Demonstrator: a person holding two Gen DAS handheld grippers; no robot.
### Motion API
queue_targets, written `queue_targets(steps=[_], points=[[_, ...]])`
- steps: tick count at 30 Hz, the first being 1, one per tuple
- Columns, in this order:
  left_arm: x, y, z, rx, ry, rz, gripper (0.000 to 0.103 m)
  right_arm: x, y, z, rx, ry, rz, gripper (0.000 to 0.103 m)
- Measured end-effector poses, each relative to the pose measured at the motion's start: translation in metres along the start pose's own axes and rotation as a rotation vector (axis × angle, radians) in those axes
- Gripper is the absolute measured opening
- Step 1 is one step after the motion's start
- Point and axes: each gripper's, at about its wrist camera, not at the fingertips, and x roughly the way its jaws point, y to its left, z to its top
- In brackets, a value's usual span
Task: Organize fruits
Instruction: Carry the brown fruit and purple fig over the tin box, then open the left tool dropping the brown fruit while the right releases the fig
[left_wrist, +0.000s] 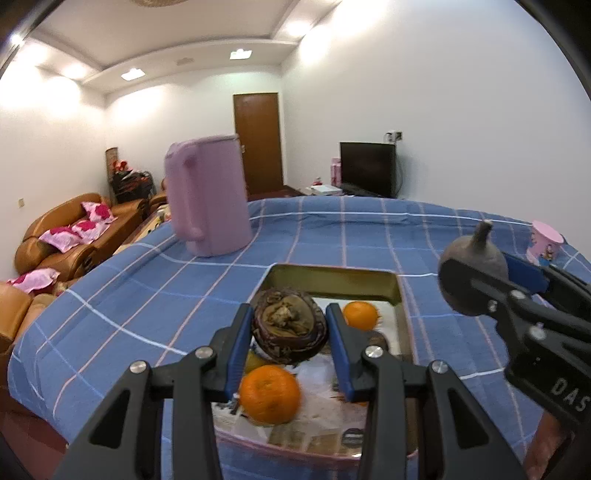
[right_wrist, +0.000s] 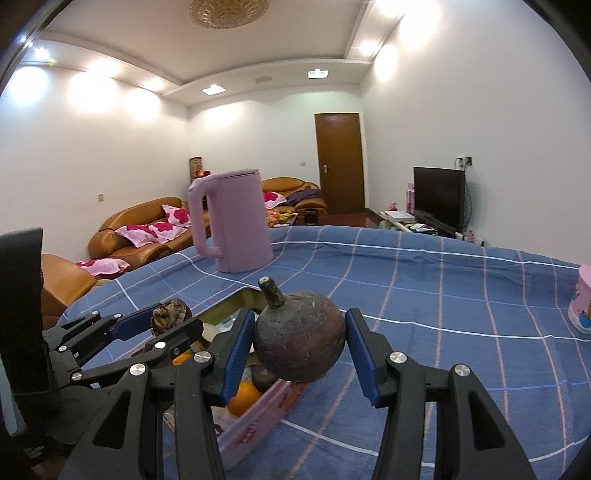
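My left gripper (left_wrist: 290, 328) is shut on a wrinkled dark brown fruit (left_wrist: 290, 325) and holds it above a pink-walled tin tray (left_wrist: 332, 275). Two oranges (left_wrist: 269, 393) (left_wrist: 360, 314) lie in the tray on crumpled paper. To the right, my right gripper (left_wrist: 484, 266) is shut on a round dark fruit with a stem (left_wrist: 469, 254). In the right wrist view that stemmed fruit (right_wrist: 301, 339) sits between the blue pads of the right gripper (right_wrist: 301, 347), just right of the tray (right_wrist: 258, 421). The left gripper (right_wrist: 171, 319) with the wrinkled fruit (right_wrist: 171, 310) hangs over the tray's left side.
The table wears a blue checked cloth (left_wrist: 147, 295). A pink kettle (left_wrist: 208, 199) (right_wrist: 232, 218) stands behind the tray to the left. A pink cup (left_wrist: 545, 242) (right_wrist: 581, 306) stands at the far right. Sofas, a door and a television lie beyond the table.
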Motion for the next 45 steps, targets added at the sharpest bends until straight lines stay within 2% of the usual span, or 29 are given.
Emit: queue_targets(steps=[18,23,29,32,34,36,38,45], points=[[0.006,0.035,-0.005,-0.024,0.013,0.055,0.042,0.025,0.029,-0.006,-0.03,0.041,0.069,0.053],[0.014,0.04,-0.01,-0.029,0.041,0.063,0.042,0.038,0.035,-0.013,-0.042,0.088,0.087,0.053],[0.022,0.043,-0.014,-0.029,0.072,0.068,0.047,0.061,0.036,-0.019,-0.031,0.202,0.154,0.053],[0.022,0.044,-0.014,-0.037,0.075,0.063,0.047,0.064,0.037,-0.02,-0.032,0.213,0.149,0.054],[0.021,0.046,-0.013,-0.041,0.074,0.065,0.05,0.064,0.036,-0.021,-0.024,0.217,0.147,0.061],[0.018,0.048,-0.012,-0.048,0.067,0.072,0.066,0.062,0.034,-0.021,-0.014,0.211,0.136,0.067],[0.013,0.048,-0.011,-0.052,0.051,0.075,0.073,0.057,0.032,-0.021,-0.013,0.198,0.128,0.068],[0.004,0.04,-0.009,-0.039,0.031,0.052,0.077,0.033,0.028,-0.016,-0.029,0.148,0.066,0.069]])
